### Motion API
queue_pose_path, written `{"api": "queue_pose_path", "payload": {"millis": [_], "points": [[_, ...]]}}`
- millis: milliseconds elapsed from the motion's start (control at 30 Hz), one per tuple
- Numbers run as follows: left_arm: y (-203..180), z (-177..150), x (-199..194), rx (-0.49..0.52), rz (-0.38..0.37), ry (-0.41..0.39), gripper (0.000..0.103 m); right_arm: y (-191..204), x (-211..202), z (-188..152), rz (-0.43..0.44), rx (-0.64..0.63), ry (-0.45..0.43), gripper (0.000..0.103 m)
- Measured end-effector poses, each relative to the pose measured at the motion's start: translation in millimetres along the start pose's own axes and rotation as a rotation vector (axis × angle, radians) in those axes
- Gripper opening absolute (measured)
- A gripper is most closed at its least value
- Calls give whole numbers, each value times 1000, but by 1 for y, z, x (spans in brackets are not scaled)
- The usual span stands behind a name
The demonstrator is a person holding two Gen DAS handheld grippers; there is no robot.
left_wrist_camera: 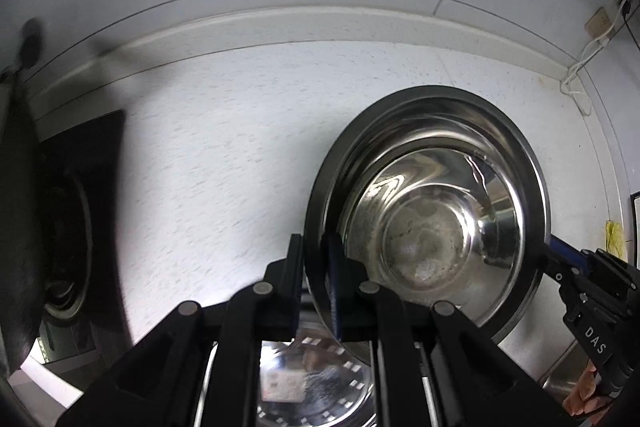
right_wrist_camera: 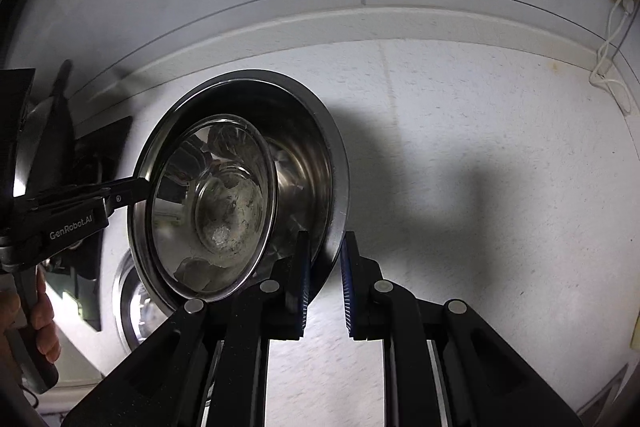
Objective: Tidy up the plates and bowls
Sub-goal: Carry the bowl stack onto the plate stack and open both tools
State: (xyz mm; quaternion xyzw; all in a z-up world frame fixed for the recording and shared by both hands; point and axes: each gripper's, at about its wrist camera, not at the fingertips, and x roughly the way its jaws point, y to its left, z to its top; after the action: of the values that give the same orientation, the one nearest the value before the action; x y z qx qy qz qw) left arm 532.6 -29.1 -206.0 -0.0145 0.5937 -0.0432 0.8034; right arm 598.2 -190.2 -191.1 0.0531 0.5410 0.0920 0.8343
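Note:
A large steel bowl (left_wrist_camera: 516, 155) is held tilted above the white counter, with a smaller steel bowl (left_wrist_camera: 424, 227) nested inside. My left gripper (left_wrist_camera: 316, 267) is shut on its left rim. In the right wrist view the large bowl (right_wrist_camera: 316, 147) holds the smaller bowl (right_wrist_camera: 224, 203), and my right gripper (right_wrist_camera: 325, 267) is shut on the bowl's right rim. The left gripper (right_wrist_camera: 136, 187) shows there at the bowl's far side. The right gripper (left_wrist_camera: 556, 255) shows in the left wrist view at the bowl's right edge.
Another steel bowl (left_wrist_camera: 312, 387) lies on the counter below the held one; it also shows in the right wrist view (right_wrist_camera: 128, 307). A black stove with a burner (left_wrist_camera: 68, 227) is at the left. A wall socket and white cable (right_wrist_camera: 612, 27) are at the back right.

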Motion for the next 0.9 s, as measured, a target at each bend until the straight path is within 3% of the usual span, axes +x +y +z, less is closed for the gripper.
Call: {"api": "queue_pose_path", "payload": {"millis": [400,767,900], "points": [[55,-83,-32,-47,107,-33,11,67,17,-45,46,-116,74,14],[79,-124,-8,-84,98,38,11,89,46,-70,28,-137,152,14],[80,-134,-1,-74,104,29,11,95,54,-73,-5,-152,140,14]]}}
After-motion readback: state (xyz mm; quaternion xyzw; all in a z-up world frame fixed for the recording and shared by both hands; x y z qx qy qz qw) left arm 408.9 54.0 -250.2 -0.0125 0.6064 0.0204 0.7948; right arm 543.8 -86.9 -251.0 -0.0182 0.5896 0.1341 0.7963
